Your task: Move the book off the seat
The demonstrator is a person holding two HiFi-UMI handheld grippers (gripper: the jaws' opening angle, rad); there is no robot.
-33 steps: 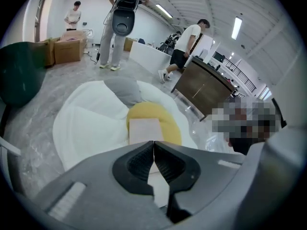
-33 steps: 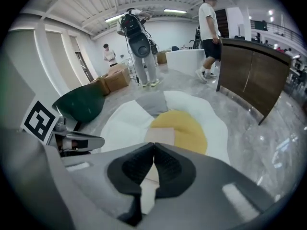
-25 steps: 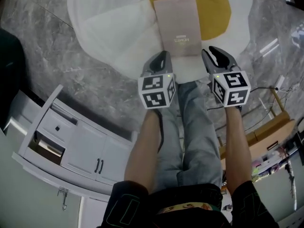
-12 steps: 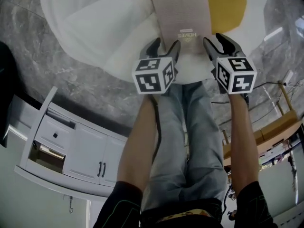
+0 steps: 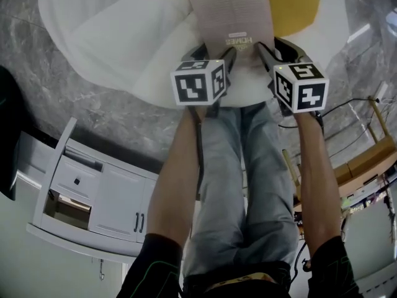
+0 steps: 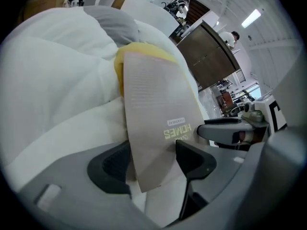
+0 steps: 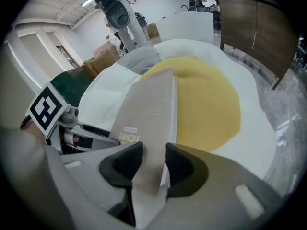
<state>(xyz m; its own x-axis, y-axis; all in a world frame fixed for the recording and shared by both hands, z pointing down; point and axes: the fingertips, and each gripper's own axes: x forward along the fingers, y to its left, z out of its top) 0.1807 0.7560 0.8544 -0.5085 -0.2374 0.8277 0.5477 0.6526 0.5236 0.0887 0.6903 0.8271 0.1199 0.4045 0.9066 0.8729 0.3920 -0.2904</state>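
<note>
A beige book printed "HOMES" lies on a white beanbag seat with a yellow centre. My left gripper is at the book's near left corner. Its jaws have just been opening and stand wide, with the corner between them and a gap beside the right pad. My right gripper is at the near right corner. Its jaws have just been closing, and both pads sit against the book's edge. The seat hides the book's underside.
A white cabinet with drawers stands at lower left on the grey marble floor. The person's legs are just below the seat. Wooden furniture and cables lie at right. A dark wooden cabinet stands behind the seat.
Both grippers have dropped onto the book's near edge. The left jaws, shut before, now stand wide around the left corner. The right jaws now straddle the right corner.
</note>
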